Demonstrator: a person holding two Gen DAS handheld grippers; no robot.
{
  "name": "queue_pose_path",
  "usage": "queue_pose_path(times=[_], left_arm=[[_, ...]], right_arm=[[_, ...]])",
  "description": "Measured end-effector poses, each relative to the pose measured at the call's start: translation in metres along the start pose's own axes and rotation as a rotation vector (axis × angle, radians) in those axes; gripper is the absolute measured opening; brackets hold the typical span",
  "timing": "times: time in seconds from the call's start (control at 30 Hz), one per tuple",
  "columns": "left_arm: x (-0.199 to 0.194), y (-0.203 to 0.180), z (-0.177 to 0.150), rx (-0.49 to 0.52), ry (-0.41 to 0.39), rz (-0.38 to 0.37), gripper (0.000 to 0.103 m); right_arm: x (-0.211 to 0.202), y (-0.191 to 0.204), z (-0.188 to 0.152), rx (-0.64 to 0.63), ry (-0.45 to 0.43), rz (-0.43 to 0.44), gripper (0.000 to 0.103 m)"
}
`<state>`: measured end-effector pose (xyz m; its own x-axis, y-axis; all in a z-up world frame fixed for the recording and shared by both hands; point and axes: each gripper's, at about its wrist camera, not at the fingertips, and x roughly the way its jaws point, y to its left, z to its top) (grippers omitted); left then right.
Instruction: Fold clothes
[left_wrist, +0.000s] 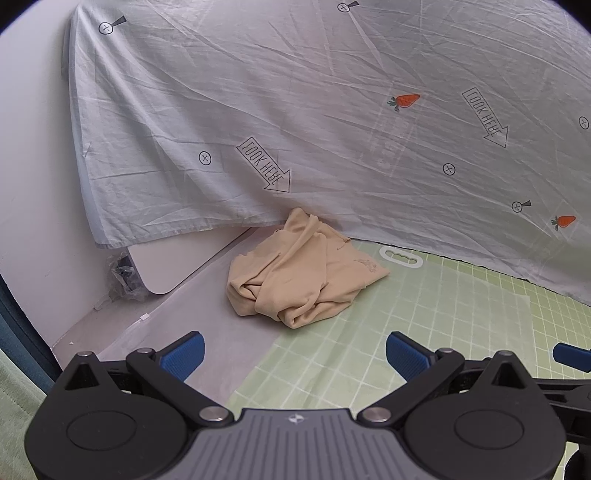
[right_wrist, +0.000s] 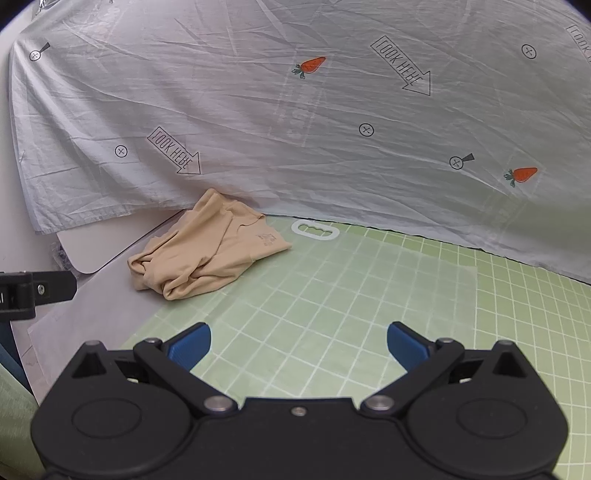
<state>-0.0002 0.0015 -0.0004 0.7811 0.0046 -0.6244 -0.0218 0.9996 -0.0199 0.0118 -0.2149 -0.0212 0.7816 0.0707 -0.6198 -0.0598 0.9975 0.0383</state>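
Against the hanging sheet (left_wrist: 295, 92), a beige garment (left_wrist: 295, 273) lay crumpled, half off the green mat (left_wrist: 424, 325). Left hand-held gripper (left_wrist: 294, 354) and right hand-held gripper (right_wrist: 298, 345) hovered wide, empty, likely readying a pickup.

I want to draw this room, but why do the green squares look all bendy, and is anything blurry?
In the left wrist view the lens bends the green grid mat and darkens the corners; the beige garment looks sharp. In the right wrist view the mat's lines curve too, and the hanging sheet bulges; light is soft, with no glare.
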Motion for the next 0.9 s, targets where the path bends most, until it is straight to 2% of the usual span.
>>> queue_pose_path(times=[0.9], left_arm=[[0.0033,-0.0043,0.0011,0.006,0.012,0.02,0.103]], right_arm=[[0.0047,-0.0011,0.0,0.003,0.011,0.003,0.103]])
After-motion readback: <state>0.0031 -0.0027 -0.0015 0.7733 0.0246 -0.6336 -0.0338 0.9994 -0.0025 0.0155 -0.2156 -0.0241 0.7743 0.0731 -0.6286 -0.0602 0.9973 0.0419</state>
